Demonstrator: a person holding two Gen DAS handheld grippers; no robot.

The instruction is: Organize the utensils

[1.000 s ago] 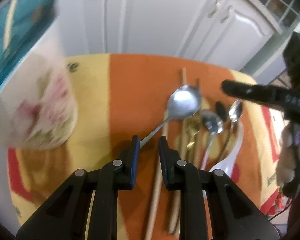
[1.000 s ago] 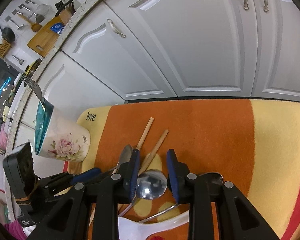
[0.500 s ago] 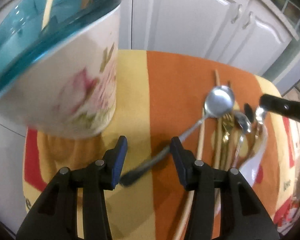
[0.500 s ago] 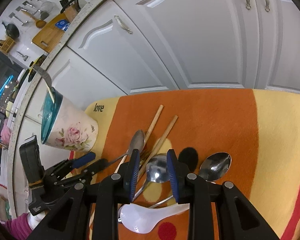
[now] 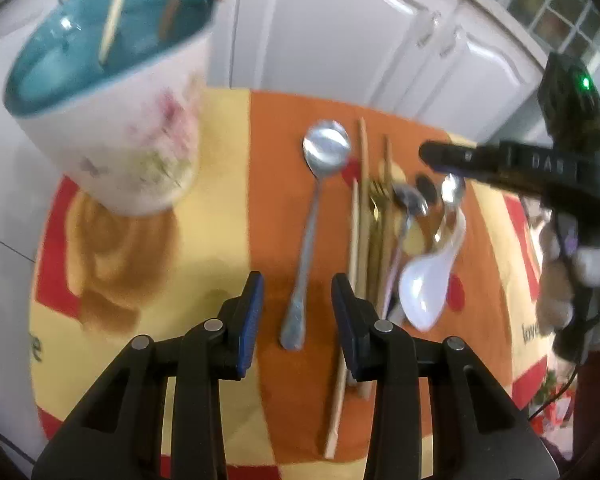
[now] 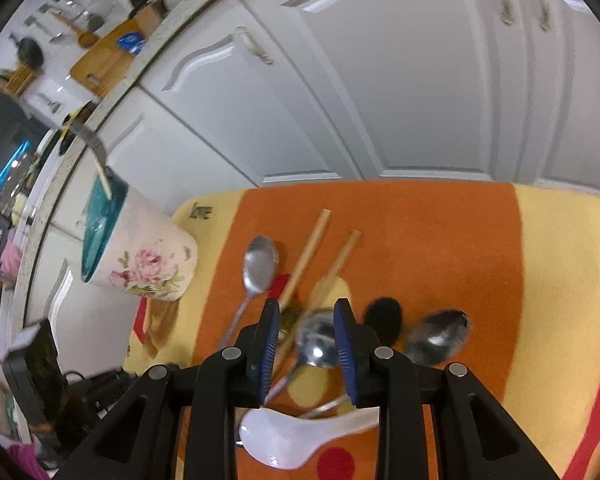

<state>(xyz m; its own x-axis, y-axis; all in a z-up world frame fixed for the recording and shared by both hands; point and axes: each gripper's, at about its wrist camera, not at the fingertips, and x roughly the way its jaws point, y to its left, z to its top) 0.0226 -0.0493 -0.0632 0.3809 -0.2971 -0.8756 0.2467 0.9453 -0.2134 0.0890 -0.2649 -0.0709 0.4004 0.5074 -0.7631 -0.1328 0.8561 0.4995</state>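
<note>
On mat [image 5: 228, 216]: long steel spoon [image 5: 312, 216] flat between spread fingers of empty left gripper [image 5: 298, 308]. Right gripper [image 6: 307, 344] agape, empty, above small spoon [image 6: 318, 346]. Floral cup [image 5: 112, 92] holds few utensils; chopsticks [image 5: 362, 220], fork, spoons remain unsorted.

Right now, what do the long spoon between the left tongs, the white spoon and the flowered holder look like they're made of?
Long spoon: polished metal, probably steel; its bowl mirrors light. White spoon: glossy, thick and rounded, likely ceramic, possibly melamine. Flowered holder: seemingly glazed ceramic, with a printed rose outside and shiny teal inside. The left tongs stand open around the long spoon's handle, not touching it.
</note>
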